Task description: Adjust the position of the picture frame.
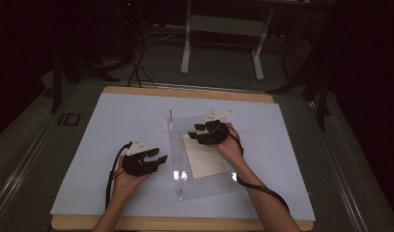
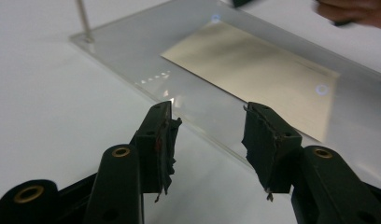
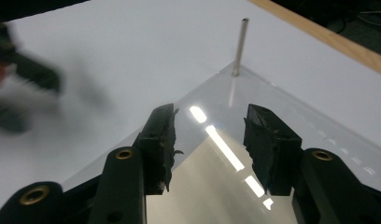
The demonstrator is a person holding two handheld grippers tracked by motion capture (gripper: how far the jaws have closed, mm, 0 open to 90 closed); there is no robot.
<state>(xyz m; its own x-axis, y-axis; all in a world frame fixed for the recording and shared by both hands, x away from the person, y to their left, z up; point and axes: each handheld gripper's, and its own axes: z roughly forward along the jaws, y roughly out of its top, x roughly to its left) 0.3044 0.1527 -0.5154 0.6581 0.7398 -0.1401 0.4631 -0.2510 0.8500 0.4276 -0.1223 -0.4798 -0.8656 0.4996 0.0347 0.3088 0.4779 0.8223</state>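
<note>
I see left gripper (image 1: 154, 157) lower left of centre, jaws released, empty; right gripper (image 1: 199, 131) released above the clear plate (image 1: 204, 186) and its beige sheet (image 1: 204, 162).

Two forearms entering from the bottom edge of the high view, each hand wrapped around a black gripper. Left gripper (image 1: 162, 159) at lower left of centre, jaws parted and aimed toward the right, nothing between them; cable looping back along the left wrist. Right gripper (image 1: 191, 133) just right of centre, higher in the frame, jaws likewise apart and empty, aimed leftward; cable trailing down the right forearm.
</note>
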